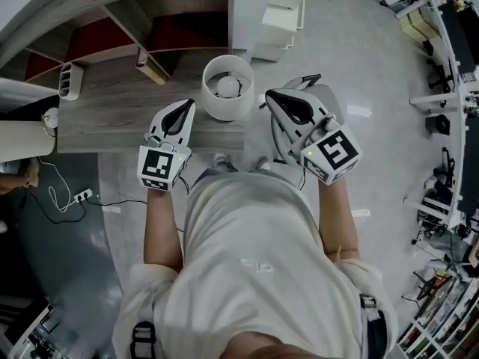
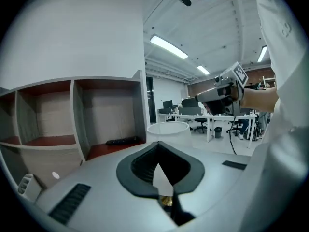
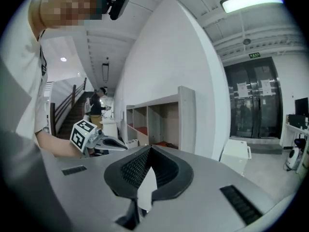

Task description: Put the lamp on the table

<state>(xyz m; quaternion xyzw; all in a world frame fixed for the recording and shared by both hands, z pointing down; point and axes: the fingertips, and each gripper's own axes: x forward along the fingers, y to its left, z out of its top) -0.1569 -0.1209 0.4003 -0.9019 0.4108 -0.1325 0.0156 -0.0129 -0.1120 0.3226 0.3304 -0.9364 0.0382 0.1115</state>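
While closed, marker-cubed left gripper (image 1: 186, 106) and right gripper (image 1: 272, 96) flank the lamp (image 1: 227, 96).

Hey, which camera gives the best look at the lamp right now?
Head view: the lamp shows whole from above, standing on the wooden table. Left gripper view catches only its shade's top over the jaws. Right gripper view shows no clear lamp.

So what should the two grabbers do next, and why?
Probably just pull the left gripper and right gripper back a little. Both are shut, holding nothing, on either side of the lamp, which already seems to stand on the wooden table, near its front edge.
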